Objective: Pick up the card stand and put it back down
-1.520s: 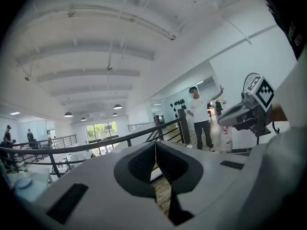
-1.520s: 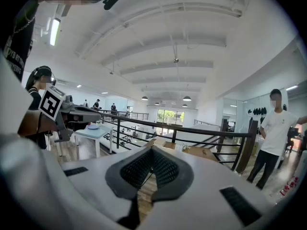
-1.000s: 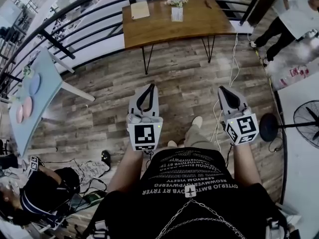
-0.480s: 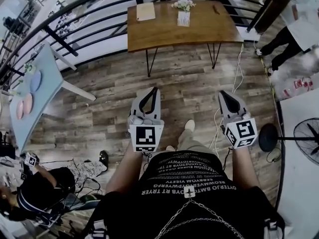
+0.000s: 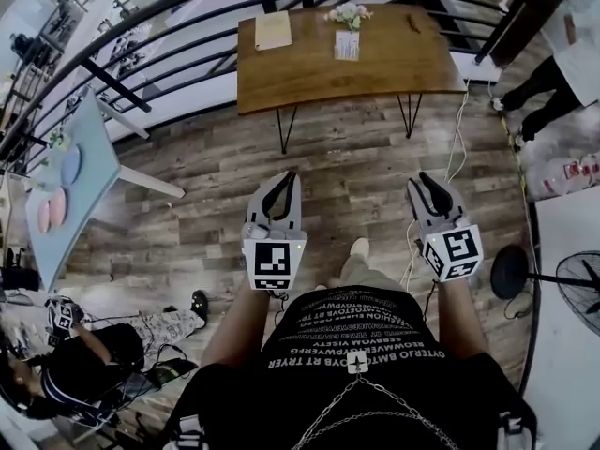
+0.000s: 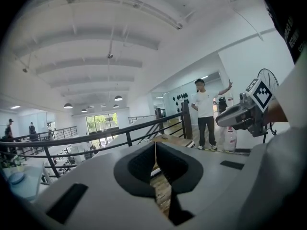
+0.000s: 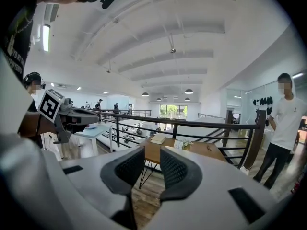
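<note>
The card stand (image 5: 347, 45) is a small white upright card on the brown wooden table (image 5: 394, 64) far ahead, beside a little bunch of flowers (image 5: 349, 13). In the right gripper view the card stand (image 7: 178, 144) shows past the jaws. Both grippers hang at waist height over the wooden floor, well short of the table. My left gripper (image 5: 281, 182) is shut, its pads (image 6: 144, 164) meeting with nothing between them. My right gripper (image 5: 429, 185) has its jaws opening, with a gap and nothing between the pads (image 7: 175, 169).
A tan notebook (image 5: 273, 30) and a pen (image 5: 413, 23) lie on the table. A black railing (image 5: 187, 40) runs behind it. A pale blue table (image 5: 70, 186) stands at left, a fan (image 5: 574, 284) at right. A person in white (image 5: 562, 64) stands at the far right, and another crouches at lower left (image 5: 75, 368).
The right gripper's jaws have parted from shut. The table has slid a little lower in the head view. The left gripper stays shut.
</note>
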Demonstrator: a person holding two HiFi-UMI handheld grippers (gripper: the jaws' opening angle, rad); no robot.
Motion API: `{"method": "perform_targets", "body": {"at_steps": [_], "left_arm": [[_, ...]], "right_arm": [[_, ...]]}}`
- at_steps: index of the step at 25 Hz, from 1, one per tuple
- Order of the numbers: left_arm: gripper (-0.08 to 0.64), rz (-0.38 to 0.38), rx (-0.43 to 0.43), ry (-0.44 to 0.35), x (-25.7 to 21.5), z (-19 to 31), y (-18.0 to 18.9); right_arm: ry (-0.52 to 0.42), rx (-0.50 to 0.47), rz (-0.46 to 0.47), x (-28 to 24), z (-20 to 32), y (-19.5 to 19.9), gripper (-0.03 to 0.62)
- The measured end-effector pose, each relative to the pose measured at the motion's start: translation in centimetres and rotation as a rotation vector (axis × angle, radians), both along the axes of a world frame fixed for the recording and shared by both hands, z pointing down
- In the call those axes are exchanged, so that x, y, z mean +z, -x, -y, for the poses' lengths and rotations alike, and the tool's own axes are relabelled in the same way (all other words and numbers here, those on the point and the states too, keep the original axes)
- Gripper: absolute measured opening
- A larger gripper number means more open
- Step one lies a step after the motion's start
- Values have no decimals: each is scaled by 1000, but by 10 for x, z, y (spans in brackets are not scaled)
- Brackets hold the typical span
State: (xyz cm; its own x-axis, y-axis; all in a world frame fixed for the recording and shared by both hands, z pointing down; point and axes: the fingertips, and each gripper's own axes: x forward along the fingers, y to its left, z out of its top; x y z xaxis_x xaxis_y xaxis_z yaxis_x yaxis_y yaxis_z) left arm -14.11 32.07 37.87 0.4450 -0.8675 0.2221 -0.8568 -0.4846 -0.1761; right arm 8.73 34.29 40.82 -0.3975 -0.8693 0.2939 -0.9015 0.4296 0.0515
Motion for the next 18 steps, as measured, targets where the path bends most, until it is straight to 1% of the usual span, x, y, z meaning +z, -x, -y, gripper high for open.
{"method": "perform_targets", "body": {"at_steps": [7,12,18], "left_arm": [[29,8,-7,-5,-6,43,-37],[29,8,-33,5,-4,73,-59],[29,1,-60,5,-3,88,-82]], "right_arm": [[15,-24,11,8,45,-34,115],[10,-50,20,8,78,-56,123],[9,-88,20,12,104,-79,124]]}}
